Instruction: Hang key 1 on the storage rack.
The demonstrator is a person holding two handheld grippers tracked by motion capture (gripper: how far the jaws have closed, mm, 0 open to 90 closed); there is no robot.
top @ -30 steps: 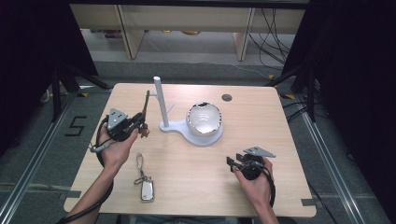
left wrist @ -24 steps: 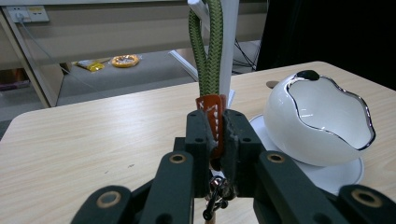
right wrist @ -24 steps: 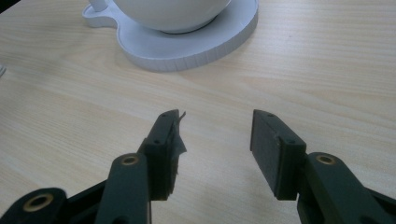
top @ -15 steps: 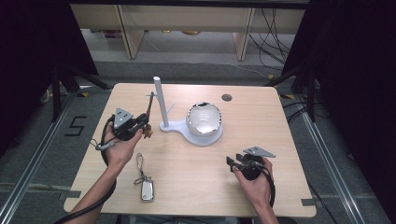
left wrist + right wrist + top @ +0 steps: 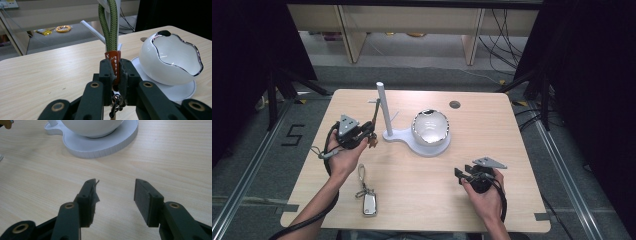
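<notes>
My left gripper (image 5: 115, 75) is clamped on the orange leather tab (image 5: 113, 61) of a green cord lanyard (image 5: 110, 27), pads pressed flat against the tab. The cord loop stands upright close against the white post (image 5: 383, 107) of the key stand (image 5: 412, 141); whether it touches the post I cannot tell. A metal clip (image 5: 115, 105) hangs below the jaws.

Judgement: to hang the loop cleanly, keep the grip firm on the tab, lift the loop above the post top, then lower it without dragging on the white bowl (image 5: 430, 128).

My left hand (image 5: 343, 157) is raised, gripper aimed toward the stand. My right gripper (image 5: 115, 195) rests low at the table's near right, jaws apart, nothing between them. A second key fob (image 5: 369, 202) lies near the front edge.
</notes>
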